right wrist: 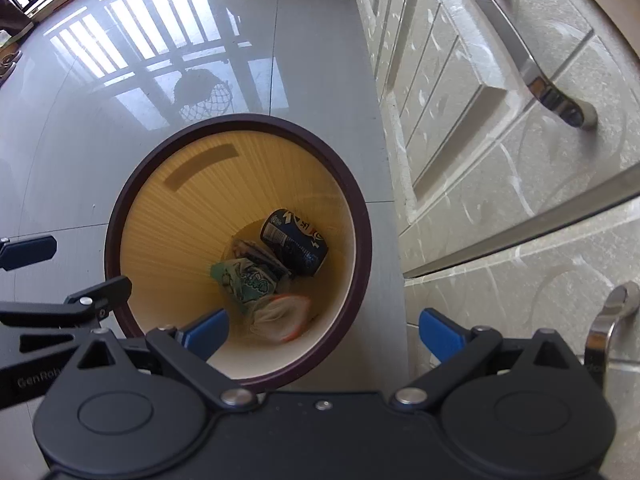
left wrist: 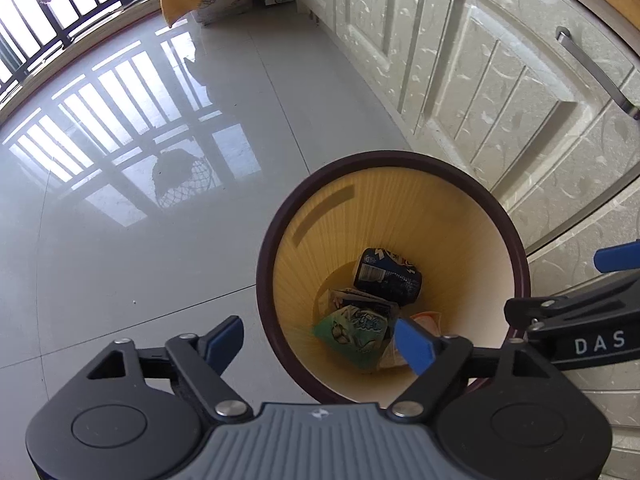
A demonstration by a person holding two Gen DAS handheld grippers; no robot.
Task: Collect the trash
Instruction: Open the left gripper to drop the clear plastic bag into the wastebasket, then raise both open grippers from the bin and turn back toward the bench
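Below, round yellow waste bin with dark-brown rim (left wrist: 394, 160) on the grey tiled floor (left wrist: 140, 240) holds a dark-blue crushed can (left wrist: 386, 276), green snack wrapper (left wrist: 352, 332), white-orange wrapper (right wrist: 280, 316). Left tongs (left wrist: 320, 340) and right tongs (right wrist: 324, 330) both spread wide, gripping nothing.

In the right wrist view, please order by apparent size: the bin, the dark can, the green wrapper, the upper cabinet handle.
1. Bin, clearly largest.
2. Upper cabinet handle, though it is nearer the camera.
3. Dark can and green wrapper look alike; I cannot rank them.
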